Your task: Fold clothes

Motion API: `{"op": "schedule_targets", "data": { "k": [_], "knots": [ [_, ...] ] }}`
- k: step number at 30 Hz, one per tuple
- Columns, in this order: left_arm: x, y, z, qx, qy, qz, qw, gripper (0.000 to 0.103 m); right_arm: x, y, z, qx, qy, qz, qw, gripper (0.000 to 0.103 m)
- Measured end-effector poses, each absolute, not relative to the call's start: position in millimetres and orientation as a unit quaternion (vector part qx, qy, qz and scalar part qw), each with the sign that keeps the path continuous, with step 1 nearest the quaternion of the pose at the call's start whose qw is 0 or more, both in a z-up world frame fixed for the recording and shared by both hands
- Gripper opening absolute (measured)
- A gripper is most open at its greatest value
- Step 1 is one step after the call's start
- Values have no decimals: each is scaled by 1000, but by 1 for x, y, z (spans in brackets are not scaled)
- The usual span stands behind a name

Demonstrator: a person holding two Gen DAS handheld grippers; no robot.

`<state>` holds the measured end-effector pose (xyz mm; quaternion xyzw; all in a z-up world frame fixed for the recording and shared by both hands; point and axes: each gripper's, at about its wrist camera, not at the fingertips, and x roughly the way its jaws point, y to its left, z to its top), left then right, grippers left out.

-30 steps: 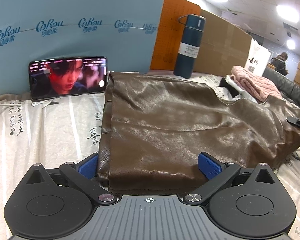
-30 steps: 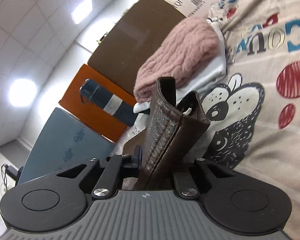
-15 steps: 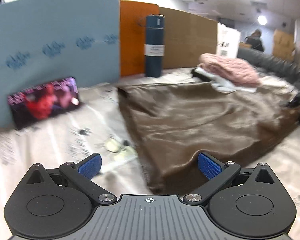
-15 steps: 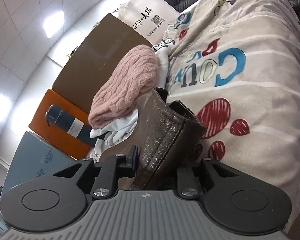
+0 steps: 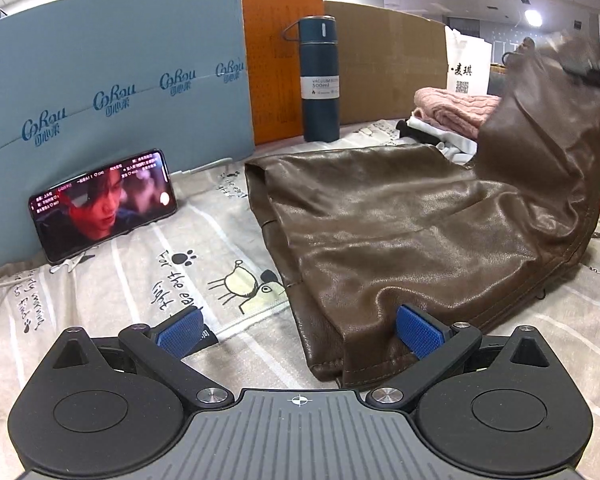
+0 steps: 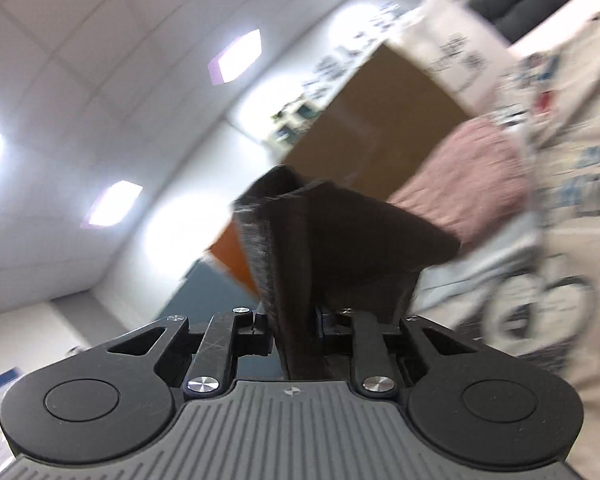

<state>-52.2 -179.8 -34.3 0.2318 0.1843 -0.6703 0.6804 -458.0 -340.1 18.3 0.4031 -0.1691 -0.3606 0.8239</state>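
A brown leather garment (image 5: 400, 224) lies on the printed bedsheet (image 5: 148, 280). Its right end is lifted high at the right edge of the left wrist view, where my right gripper (image 5: 592, 66) holds it. My left gripper (image 5: 298, 330) is open just above the sheet, its right blue pad (image 5: 418, 330) touching the garment's near corner and the left pad (image 5: 178, 330) over bare sheet. In the blurred right wrist view my right gripper (image 6: 292, 320) is shut on a thick fold of the brown garment (image 6: 332, 240), raised and tilted toward the ceiling.
A phone (image 5: 102, 208) playing video leans on a blue foam board (image 5: 100, 80). A dark blue vacuum flask (image 5: 320, 80) stands before orange and brown cardboard panels. A pink knit sweater (image 5: 456, 110) on white and dark clothes lies at the back right, also in the right wrist view (image 6: 460, 176).
My right gripper has lifted its end of the garment up off the bed and swung toward the ceiling. My left gripper, open throughout, shifted left, so only its right pad meets the garment's corner.
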Motion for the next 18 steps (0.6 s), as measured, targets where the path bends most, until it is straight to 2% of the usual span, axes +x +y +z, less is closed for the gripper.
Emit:
{"op": "schedule_targets", "data": {
  "k": [6,15,16,18],
  "knots": [
    [-52,-180,-35,232,185,-672,679,103,-388,-344,26,403,-119,-286,861,15],
    [-45,-176,-30,214,184,-676,681,103,-302,-337,-3,409,17,-239,880,14],
    [-41,-174,-27,208,183,-673,686,103,-295,-334,-7,406,32,-236,882,15],
    [-33,-171,-23,195,183,-664,699,103,-285,-326,-10,389,63,-231,889,25]
  ]
}}
